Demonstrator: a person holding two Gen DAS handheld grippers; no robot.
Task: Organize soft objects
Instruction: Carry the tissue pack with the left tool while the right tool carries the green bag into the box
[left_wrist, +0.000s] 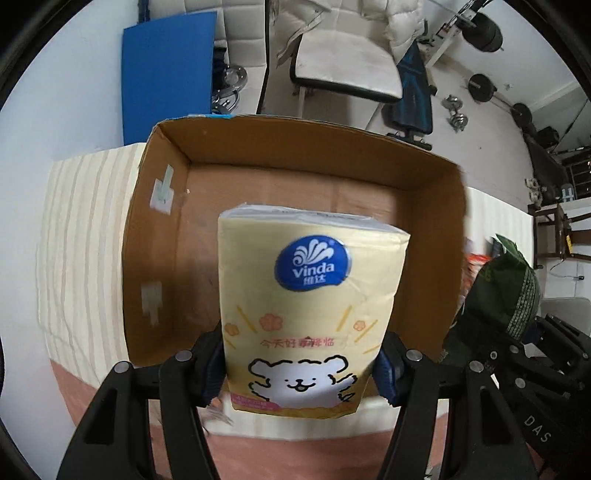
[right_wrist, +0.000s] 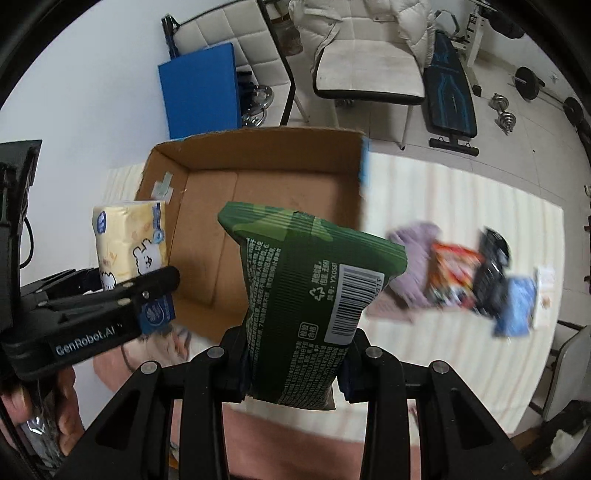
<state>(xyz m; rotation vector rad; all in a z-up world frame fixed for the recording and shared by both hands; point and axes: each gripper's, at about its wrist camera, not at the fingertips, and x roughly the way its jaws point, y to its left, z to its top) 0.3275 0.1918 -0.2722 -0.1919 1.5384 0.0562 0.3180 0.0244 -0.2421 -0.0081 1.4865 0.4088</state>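
The left gripper (left_wrist: 301, 373) clamps a yellow tissue pack (left_wrist: 308, 314) upright before the open cardboard box (left_wrist: 424, 177). The right gripper (right_wrist: 295, 373) clamps a green packet (right_wrist: 310, 302) beside it. Both hover above a striped cloth (right_wrist: 461, 184); 1 white chair (right_wrist: 369, 74) stands behind.

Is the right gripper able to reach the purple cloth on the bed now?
Probably not yet. The right gripper is shut on the green packet, so its jaws are occupied. The purple cloth lies uncovered beside the cardboard box.
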